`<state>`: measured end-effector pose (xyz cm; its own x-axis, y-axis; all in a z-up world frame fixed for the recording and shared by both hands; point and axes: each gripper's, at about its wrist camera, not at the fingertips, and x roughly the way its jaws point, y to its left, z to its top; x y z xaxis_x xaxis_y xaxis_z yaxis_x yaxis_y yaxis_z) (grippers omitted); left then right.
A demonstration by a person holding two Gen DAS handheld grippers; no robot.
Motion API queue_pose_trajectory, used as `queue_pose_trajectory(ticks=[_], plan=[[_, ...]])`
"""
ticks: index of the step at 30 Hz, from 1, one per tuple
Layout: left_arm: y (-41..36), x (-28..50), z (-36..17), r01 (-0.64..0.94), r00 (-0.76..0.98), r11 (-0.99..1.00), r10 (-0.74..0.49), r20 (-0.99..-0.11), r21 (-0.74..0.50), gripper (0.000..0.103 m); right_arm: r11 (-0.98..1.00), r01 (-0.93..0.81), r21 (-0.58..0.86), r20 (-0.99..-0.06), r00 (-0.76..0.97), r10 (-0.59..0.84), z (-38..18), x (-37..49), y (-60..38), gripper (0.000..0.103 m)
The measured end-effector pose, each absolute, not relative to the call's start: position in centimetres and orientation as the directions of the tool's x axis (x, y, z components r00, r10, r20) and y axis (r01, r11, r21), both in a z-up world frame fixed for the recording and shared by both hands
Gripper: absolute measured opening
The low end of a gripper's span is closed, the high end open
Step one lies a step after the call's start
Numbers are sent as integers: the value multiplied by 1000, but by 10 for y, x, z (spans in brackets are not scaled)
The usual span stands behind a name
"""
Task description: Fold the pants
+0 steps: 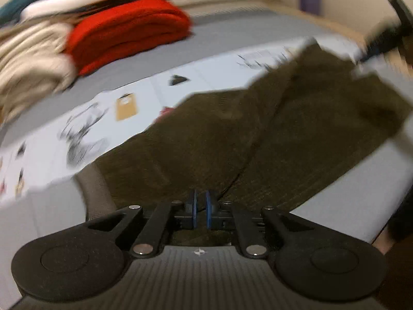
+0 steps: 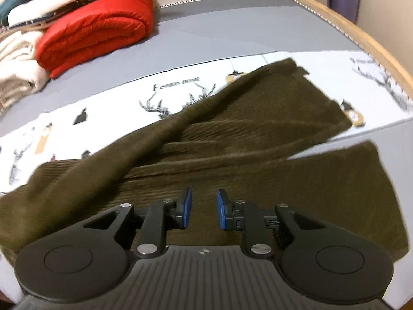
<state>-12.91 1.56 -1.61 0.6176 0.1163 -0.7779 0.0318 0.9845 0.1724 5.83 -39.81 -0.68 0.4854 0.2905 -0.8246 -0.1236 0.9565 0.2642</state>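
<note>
**Pants gathered at one end, fold barely begun**

Left wrist view: the whole picture is smeared by motion. The left gripper (image 1: 200, 208) has its blue pads drawn close together with only a thin slit between them, and the olive corduroy pants (image 1: 258, 134) run straight up to that slit; the cloth appears pinched there, though the blur and the gripper's own body hide the exact contact. From the pads the pants spread away toward 1 o'clock in two broad lobes, part of the cloth seemingly raised off the printed sheet (image 1: 108, 118). A red blanket (image 1: 129, 33) sits on a heap of bedding at 10 o'clock, well apart from the pants.

Right wrist view: this picture is sharp. The right gripper (image 2: 204, 208) hovers over the pants (image 2: 232, 155) with its pads parted and nothing between them; it holds no cloth. The pants lie across the printed sheet (image 2: 167, 87) on the bed (image 2: 232, 25), one leg reaching to 1 o'clock, the other to 3 o'clock, a thick ridge of loose cloth slanting across the middle.

As a judgement: the legs are not yet laid one over the other and no flat fold shows, so the task is at an early stage. Left to do: align the legs, smooth the ridge, fold lengthwise.
</note>
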Motion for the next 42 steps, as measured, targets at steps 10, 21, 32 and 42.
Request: queue_pose_trajectory(ticks=[10, 21, 32, 42], plan=[[72, -167, 103, -149, 743, 987, 77, -665, -52, 37, 894, 12, 448, -746, 557, 366, 0, 39, -422, 22], [56, -164, 4, -273, 720, 912, -18, -694, -306, 37, 868, -32, 496, -633, 671, 387, 11, 53, -416, 22], [57, -119, -83, -417, 613, 874, 68, -787, -249, 60, 877, -75, 475, -635, 661, 401, 5, 84, -398, 22], [121, -114, -105, -613, 614, 695, 119, -780, -377, 66, 895, -84, 438, -658, 649, 383, -6, 109, -393, 22]])
